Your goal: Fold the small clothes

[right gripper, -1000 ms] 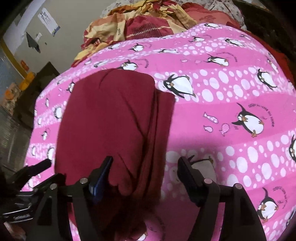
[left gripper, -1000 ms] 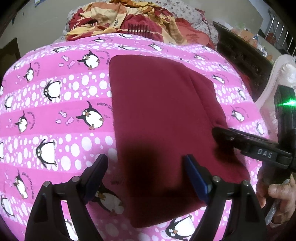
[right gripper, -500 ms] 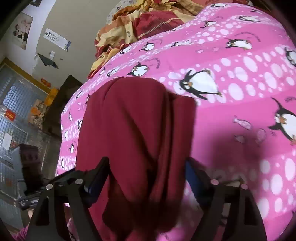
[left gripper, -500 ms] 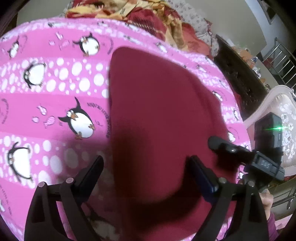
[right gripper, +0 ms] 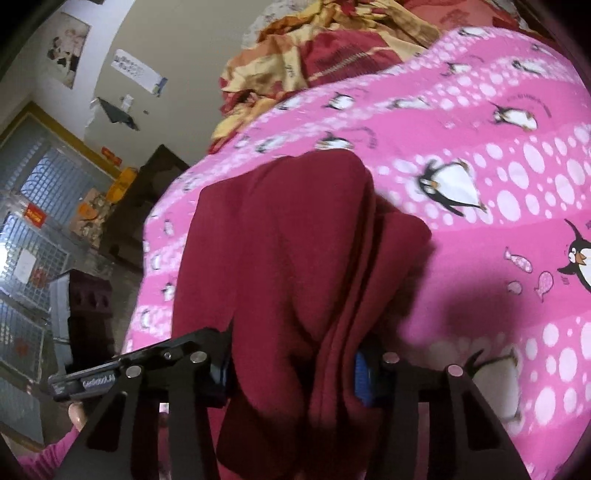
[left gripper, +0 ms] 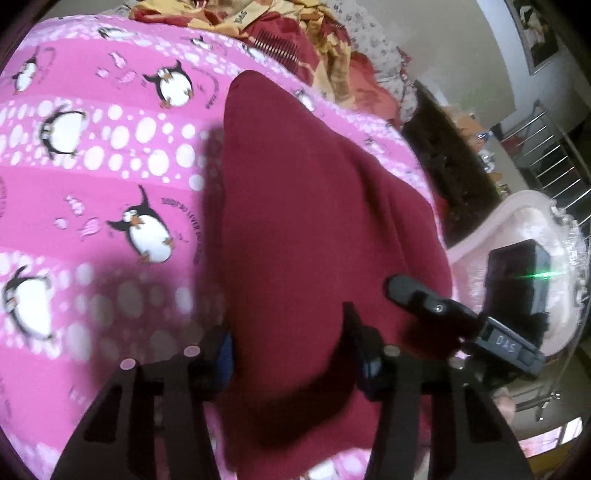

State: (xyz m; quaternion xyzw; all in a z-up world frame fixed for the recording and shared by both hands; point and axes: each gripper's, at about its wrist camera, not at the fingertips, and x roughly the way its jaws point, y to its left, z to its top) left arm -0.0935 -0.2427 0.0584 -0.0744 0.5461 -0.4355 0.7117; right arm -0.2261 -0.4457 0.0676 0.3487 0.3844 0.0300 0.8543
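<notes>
Left wrist: one maroon garment (left gripper: 314, 229), apparently clamped by left gripper (left gripper: 291, 347) and right gripper (right gripper: 291, 369).

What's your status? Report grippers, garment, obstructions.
Left gripper and right gripper both shut on maroon garment, near edge. Garment partly folded on penguin blanket. Nothing in the way.

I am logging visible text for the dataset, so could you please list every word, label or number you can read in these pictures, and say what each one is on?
"DAS": on the body of the right gripper.
"DAS": on the yellow and red bedding.
Curved print beside the penguins on the pink blanket: too blurred to read.
Label on the left gripper: too blurred to read.
Wall papers and red signs: too small.
</notes>
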